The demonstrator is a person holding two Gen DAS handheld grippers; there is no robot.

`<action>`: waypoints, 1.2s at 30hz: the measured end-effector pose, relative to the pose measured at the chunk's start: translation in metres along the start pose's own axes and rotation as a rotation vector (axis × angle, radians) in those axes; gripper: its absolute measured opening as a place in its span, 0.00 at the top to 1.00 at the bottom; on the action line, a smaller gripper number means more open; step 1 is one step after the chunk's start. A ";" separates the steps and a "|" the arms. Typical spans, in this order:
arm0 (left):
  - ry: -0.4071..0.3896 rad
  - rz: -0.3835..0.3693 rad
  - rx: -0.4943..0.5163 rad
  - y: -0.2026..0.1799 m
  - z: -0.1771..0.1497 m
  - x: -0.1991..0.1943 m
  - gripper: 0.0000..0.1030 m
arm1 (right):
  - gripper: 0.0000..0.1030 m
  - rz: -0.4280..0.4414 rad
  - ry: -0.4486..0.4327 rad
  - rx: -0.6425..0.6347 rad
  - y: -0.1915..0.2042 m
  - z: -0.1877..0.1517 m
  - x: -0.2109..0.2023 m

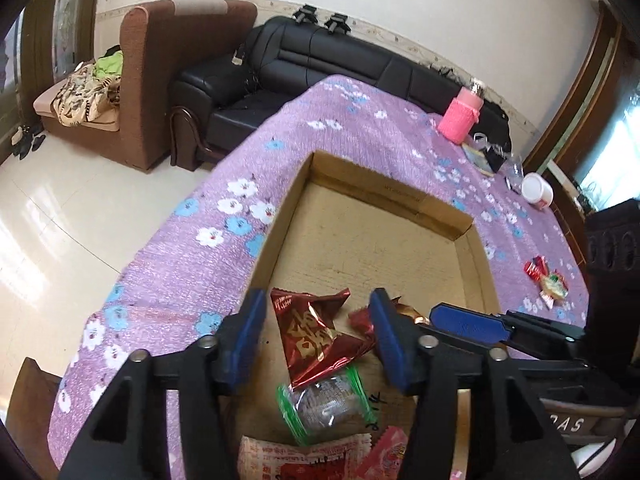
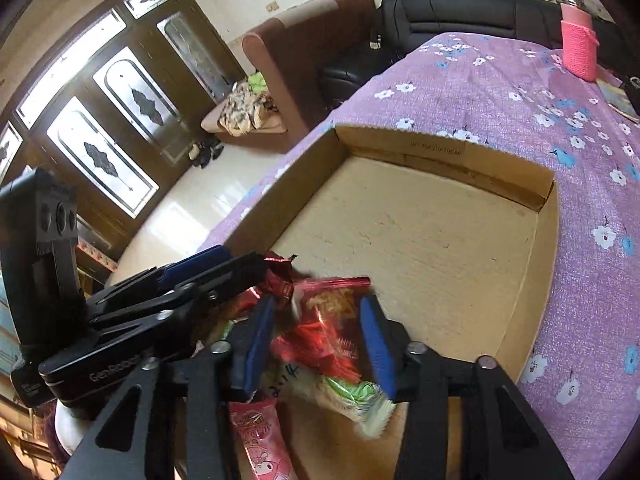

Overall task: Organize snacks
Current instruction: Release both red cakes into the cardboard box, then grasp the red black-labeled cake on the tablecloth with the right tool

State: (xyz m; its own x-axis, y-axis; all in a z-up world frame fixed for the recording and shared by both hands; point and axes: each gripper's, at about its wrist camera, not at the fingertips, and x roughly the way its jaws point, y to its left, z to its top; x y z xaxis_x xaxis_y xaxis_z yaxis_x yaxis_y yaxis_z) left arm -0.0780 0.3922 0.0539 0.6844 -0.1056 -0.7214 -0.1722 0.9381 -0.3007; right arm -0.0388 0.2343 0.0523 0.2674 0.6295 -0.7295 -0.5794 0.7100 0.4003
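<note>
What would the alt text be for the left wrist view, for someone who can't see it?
An open left claw hovers over a shallow cardboard box on a purple flowered tablecloth, with a red foil snack lying between its blue fingers. More wrapped snacks cluster at the box's near end, and the right claw reaches in from the right.

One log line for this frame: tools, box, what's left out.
left tool: open over box | right tool: open over snacks | box: snacks at near end | left out: snacks on cloth

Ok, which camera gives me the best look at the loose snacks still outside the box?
Left wrist: the loose snacks lie in plain sight on the purple cloth, right of the cardboard box. The right wrist view doesn't show them at all.
</note>
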 end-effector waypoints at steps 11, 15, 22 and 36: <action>-0.124 -0.107 0.053 -0.067 -0.012 -0.063 0.19 | 0.47 -0.056 -0.135 0.080 -0.057 -0.015 -0.085; -0.120 -0.209 0.089 -0.111 -0.027 -0.072 0.14 | 0.46 -0.156 -0.183 0.154 -0.116 -0.028 -0.128; -0.044 -0.348 0.166 -0.178 -0.065 -0.056 0.13 | 0.47 -0.309 -0.178 0.282 -0.224 -0.026 -0.161; 0.038 -0.285 0.175 -0.188 -0.080 -0.025 0.13 | 0.76 -0.323 -0.011 0.197 -0.250 -0.007 -0.102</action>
State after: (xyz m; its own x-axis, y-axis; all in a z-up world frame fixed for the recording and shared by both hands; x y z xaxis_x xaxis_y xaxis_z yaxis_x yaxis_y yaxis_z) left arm -0.1198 0.1920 0.0784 0.6599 -0.3813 -0.6474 0.1493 0.9110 -0.3844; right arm 0.0737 -0.0097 0.0230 0.4208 0.3661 -0.8300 -0.3047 0.9188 0.2508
